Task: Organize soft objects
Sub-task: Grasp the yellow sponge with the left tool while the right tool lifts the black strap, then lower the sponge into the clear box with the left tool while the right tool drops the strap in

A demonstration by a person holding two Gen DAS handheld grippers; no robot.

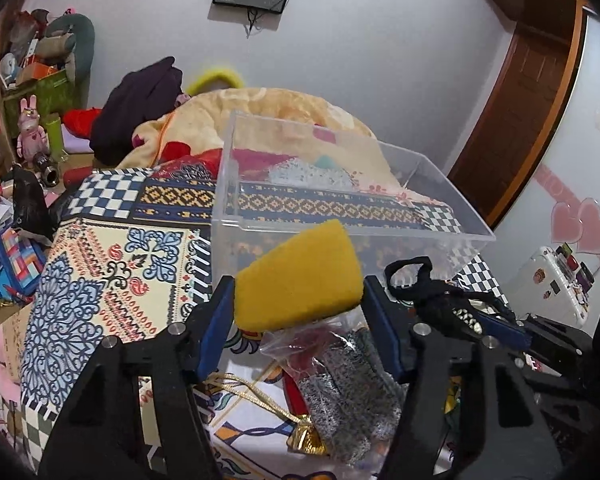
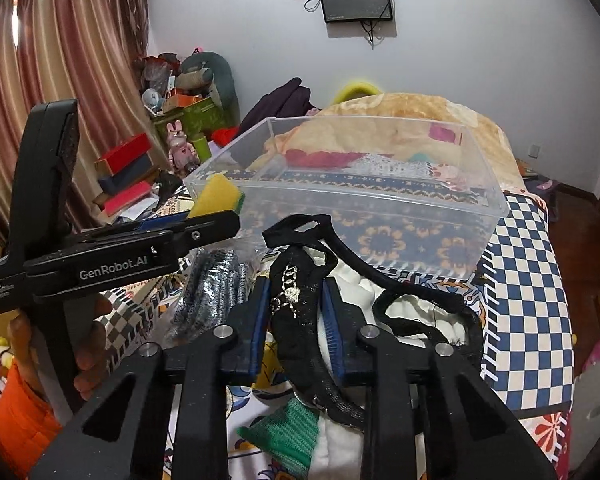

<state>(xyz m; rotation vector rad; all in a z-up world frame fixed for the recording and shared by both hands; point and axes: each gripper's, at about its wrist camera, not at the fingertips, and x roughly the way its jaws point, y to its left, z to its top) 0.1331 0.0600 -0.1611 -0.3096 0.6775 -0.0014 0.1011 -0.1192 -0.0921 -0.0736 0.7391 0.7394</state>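
My left gripper (image 1: 298, 308) is shut on a yellow sponge (image 1: 300, 276) and holds it just before the near wall of a clear plastic bin (image 1: 452, 200). The sponge (image 2: 216, 196) and left gripper (image 2: 204, 222) also show at the left of the right wrist view, by the bin (image 2: 496, 196). My right gripper (image 2: 294, 308) is shut on a black lacy band with a silver chain (image 2: 296, 292), lifted over the patterned bedspread; its loops trail right. The band (image 1: 432, 292) and right gripper (image 1: 496, 326) show right of the sponge in the left wrist view.
A bag of silvery scrubbers (image 1: 340, 392) and a gold pouch (image 1: 308, 440) lie under my left gripper. A white soft item (image 2: 360, 292) and green knit cloth (image 2: 284, 428) lie under my right. A blanket heap (image 1: 260, 116) sits behind the bin. Cluttered shelves (image 1: 32, 80) stand left.
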